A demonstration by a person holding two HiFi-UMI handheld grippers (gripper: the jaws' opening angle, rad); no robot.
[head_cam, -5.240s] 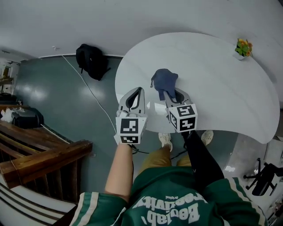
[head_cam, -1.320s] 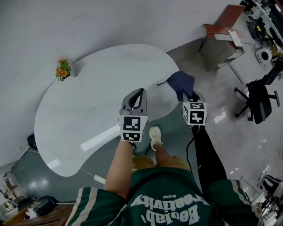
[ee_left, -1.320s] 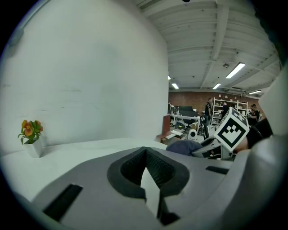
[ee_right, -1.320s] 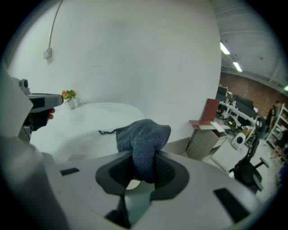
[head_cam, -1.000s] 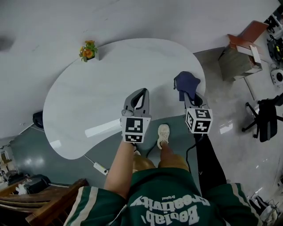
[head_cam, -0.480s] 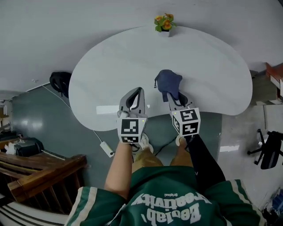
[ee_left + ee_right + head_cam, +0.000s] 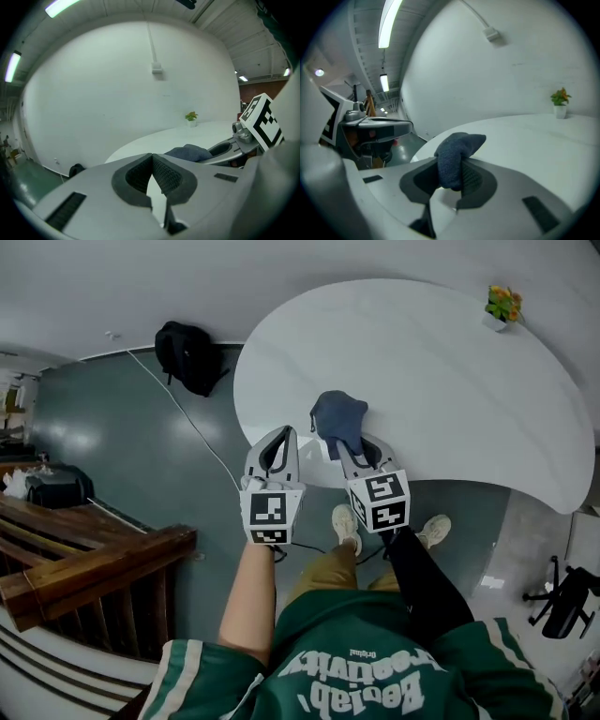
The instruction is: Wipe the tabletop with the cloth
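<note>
Right gripper (image 7: 345, 444): my jaws clamped on the blue cloth (image 7: 336, 418), bunched over the counter's (image 7: 441, 381) near edge. Left gripper (image 7: 152, 161): jaws together, empty. Risk: small pinch, so wiping drag may pull the cloth free.

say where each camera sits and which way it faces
Head view: on the person's head, facing down; table, left gripper, right gripper, shirt, legs.
Left gripper view: on left gripper, along its shut jaws toward the wall.
Right gripper view: on right gripper, along jaws clamping the cloth.
Shared: both gripper views show the plant.
</note>
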